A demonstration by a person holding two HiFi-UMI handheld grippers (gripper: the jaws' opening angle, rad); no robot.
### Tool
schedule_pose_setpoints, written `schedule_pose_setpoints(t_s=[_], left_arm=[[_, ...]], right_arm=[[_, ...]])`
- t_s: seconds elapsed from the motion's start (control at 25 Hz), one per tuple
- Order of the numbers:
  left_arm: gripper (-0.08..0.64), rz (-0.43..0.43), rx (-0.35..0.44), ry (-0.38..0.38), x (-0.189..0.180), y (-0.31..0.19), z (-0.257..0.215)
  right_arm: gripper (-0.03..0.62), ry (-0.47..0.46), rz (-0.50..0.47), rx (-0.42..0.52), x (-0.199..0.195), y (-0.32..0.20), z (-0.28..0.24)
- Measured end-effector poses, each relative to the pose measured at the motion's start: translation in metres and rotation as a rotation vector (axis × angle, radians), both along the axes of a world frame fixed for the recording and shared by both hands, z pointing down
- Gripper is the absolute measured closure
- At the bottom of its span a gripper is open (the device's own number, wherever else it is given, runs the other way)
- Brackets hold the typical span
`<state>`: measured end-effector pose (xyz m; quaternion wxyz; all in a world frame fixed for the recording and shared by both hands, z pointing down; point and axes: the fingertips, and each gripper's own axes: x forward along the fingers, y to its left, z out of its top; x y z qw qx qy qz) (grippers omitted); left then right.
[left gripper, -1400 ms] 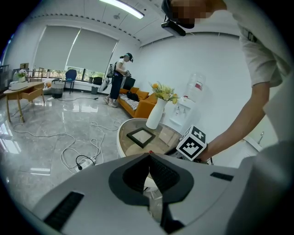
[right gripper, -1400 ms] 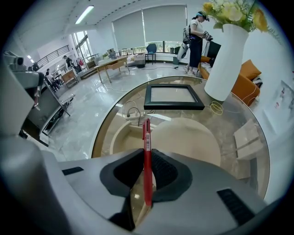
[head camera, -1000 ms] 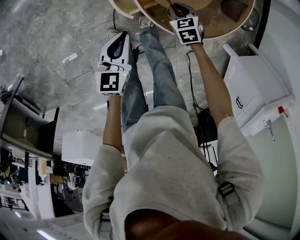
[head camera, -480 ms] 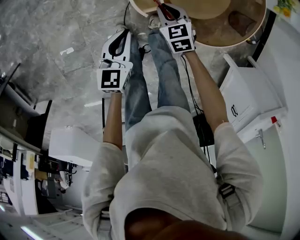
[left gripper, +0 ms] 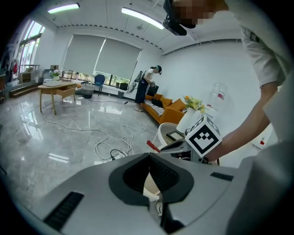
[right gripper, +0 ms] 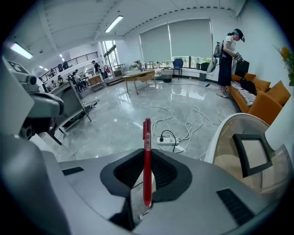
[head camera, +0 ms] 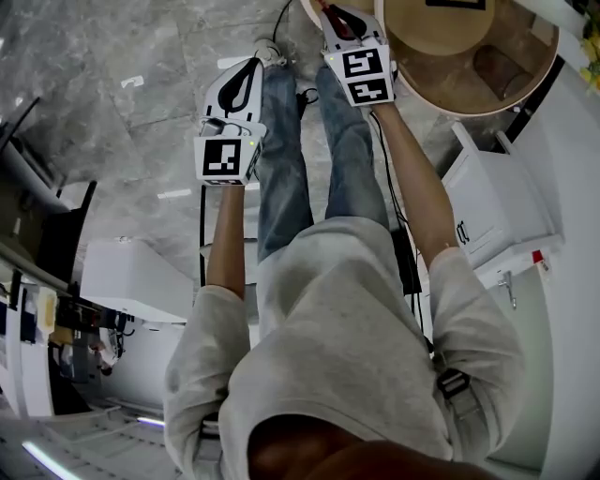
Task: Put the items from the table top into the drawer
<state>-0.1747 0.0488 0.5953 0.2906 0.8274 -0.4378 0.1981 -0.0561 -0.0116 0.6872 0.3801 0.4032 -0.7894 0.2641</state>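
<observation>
My right gripper (right gripper: 146, 155) is shut on a red pen (right gripper: 147, 160), which stands upright between the pads and sticks out past the tips. In the head view the right gripper (head camera: 332, 13) sits at the top, just left of the round wooden table (head camera: 487, 89). The pen's tip (left gripper: 152, 146) also shows in the left gripper view. My left gripper (head camera: 250, 69) hangs over the floor beside the person's legs; its jaws (left gripper: 149, 157) are shut with nothing between them. A dark-framed flat item (right gripper: 251, 153) lies on the table (right gripper: 220, 137).
A white cabinet (head camera: 497, 202) with a handle stands right of the person. Cables and a power strip (right gripper: 167, 139) lie on the grey floor near the table. Another person (right gripper: 227, 59) stands by an orange sofa (right gripper: 262, 96) far off. Desks and racks (head camera: 37, 309) line the left.
The right gripper with the pen has come off the table's edge, and the table now lies to its right. The left gripper has hardly moved.
</observation>
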Motion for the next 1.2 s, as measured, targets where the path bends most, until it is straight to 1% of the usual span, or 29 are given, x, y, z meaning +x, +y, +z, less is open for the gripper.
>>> schedule_pose_setpoints(t_s=[0.12,0.28,0.48,0.64,0.8,1.0,1.2], left_arm=[[0.545,0.008,-0.015,0.004,-0.007,0.0,0.01],[0.545,0.024,-0.036,0.004,-0.012,-0.005,0.031],[0.545,0.034,-0.051,0.039,-0.003,-0.015,0.057],[0.545,0.018,-0.067,0.087,0.006,-0.019,0.079],[0.545,0.008,-0.078,0.098,0.011,-0.024,0.099],[0.545,0.022,-0.08,0.084,0.009,-0.018,0.119],[0.545,-0.016,-0.087,0.087,0.005,-0.016,0.142]], right_arm=[[0.526,0.0,0.024,-0.019,-0.006,0.0,0.018],[0.526,0.012,0.072,-0.051,-0.008,-0.003,0.057],[0.526,0.035,0.154,-0.098,0.005,-0.003,0.116],[0.526,0.053,0.227,-0.156,0.017,0.003,0.175],[0.526,0.074,0.279,-0.202,0.028,0.002,0.225],[0.526,0.121,0.315,-0.251,0.042,-0.006,0.289],[0.526,0.158,0.334,-0.304,0.056,-0.01,0.342]])
